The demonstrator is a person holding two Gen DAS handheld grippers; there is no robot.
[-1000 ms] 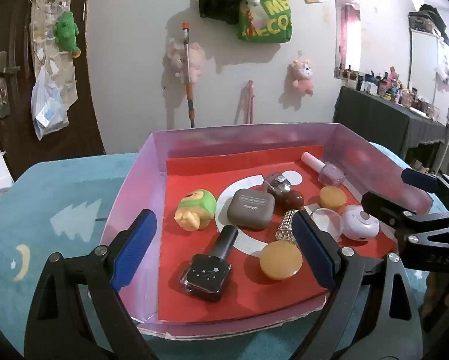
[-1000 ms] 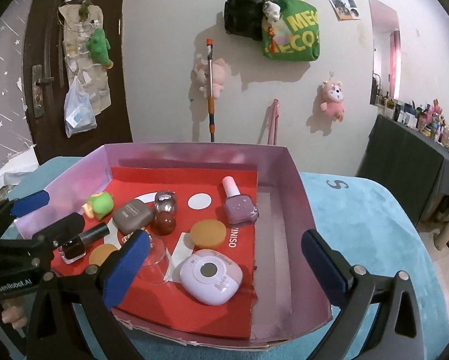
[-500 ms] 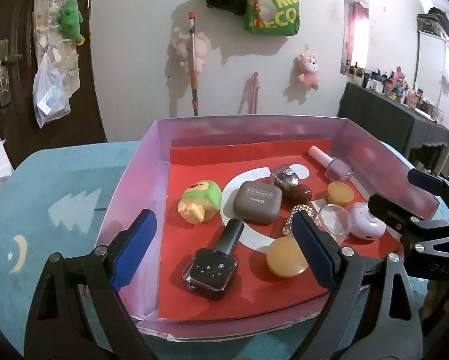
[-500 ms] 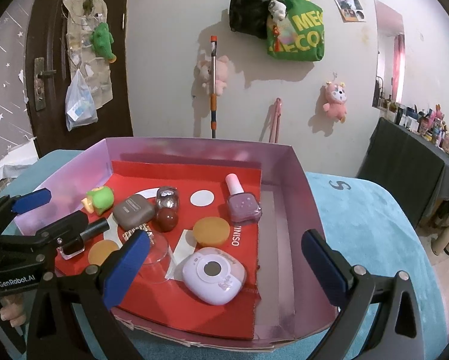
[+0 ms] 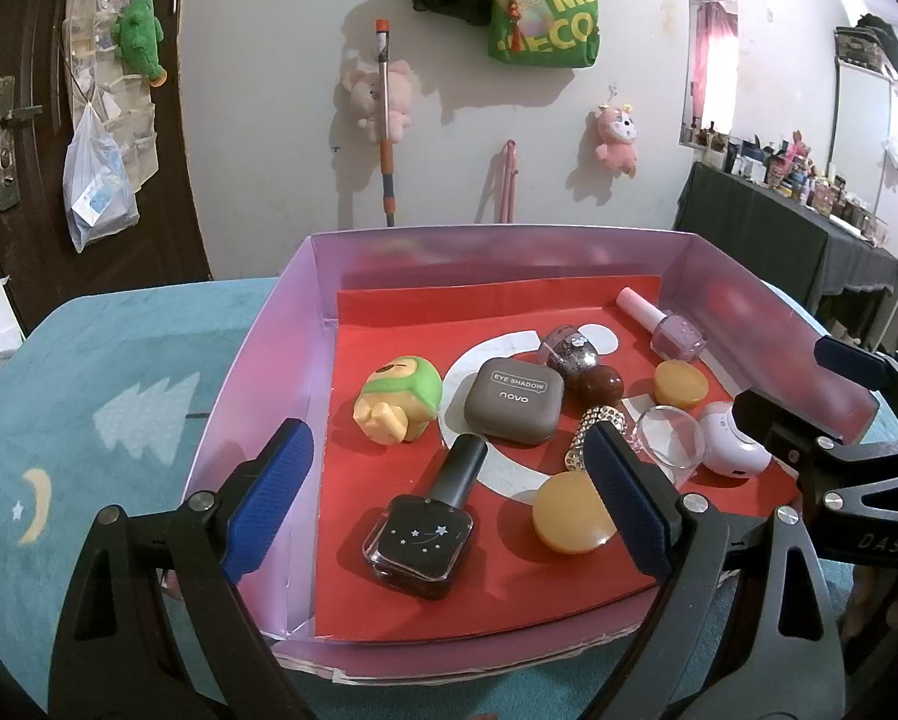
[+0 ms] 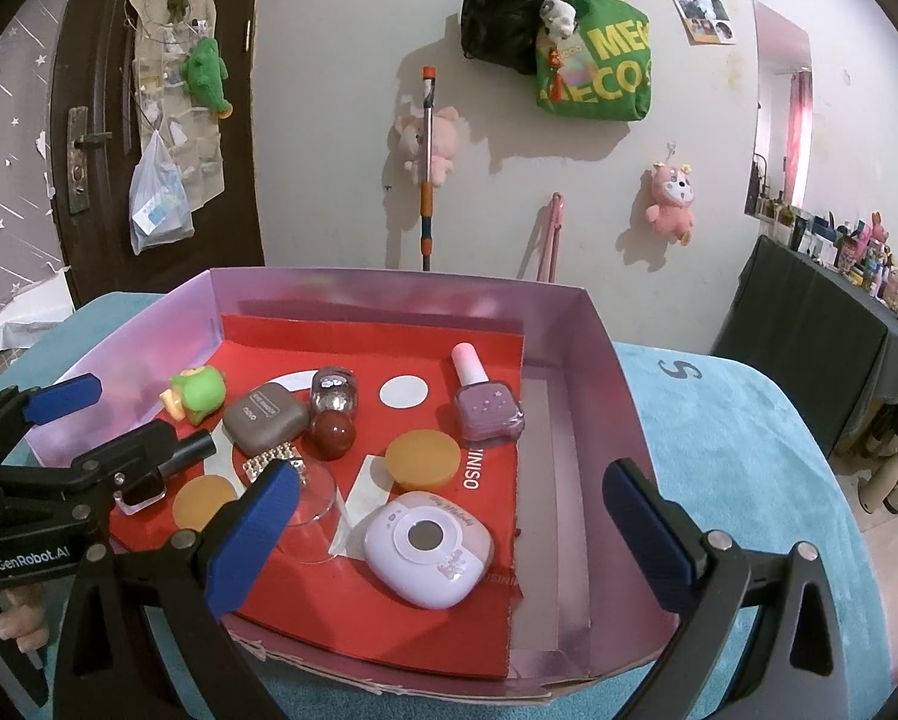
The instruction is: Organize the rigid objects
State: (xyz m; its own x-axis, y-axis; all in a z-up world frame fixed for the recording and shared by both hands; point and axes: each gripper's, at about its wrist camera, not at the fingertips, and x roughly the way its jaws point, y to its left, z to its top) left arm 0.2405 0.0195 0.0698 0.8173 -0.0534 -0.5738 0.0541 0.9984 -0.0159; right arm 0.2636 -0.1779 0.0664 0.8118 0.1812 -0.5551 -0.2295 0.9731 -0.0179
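Both grippers hang at the near edge of the box (image 5: 767, 300), pointing down into it, jaws spread wide and empty. Left gripper (image 5: 443, 504) frames the black bottle (image 5: 419, 540), lying flat with its cap toward the eyeshadow case (image 5: 512, 399); probably the next pick since it sits nearest and has clear space on both sides. Right gripper (image 6: 449, 531) frames the lilac case (image 6: 428, 549), also nearest on its side. Everything is still jumbled on the red liner (image 5: 389, 336): green toy (image 5: 398, 399) at left, glitter bottle (image 5: 569, 348) touching the brown ball (image 5: 599, 384), rhinestone piece (image 5: 596, 426) just in front, clear lid (image 5: 671, 444) beside it, two orange discs, one near (image 5: 572, 519) and one farther back (image 5: 680, 383), pink bottle (image 5: 665, 327) toward the far right. Bare strip (image 6: 563, 480) right of the liner looks like free room for sorting. Box rests on a teal cloth (image 5: 89, 390). Nothing sorted yet, my guess; grippers poised to reach in.
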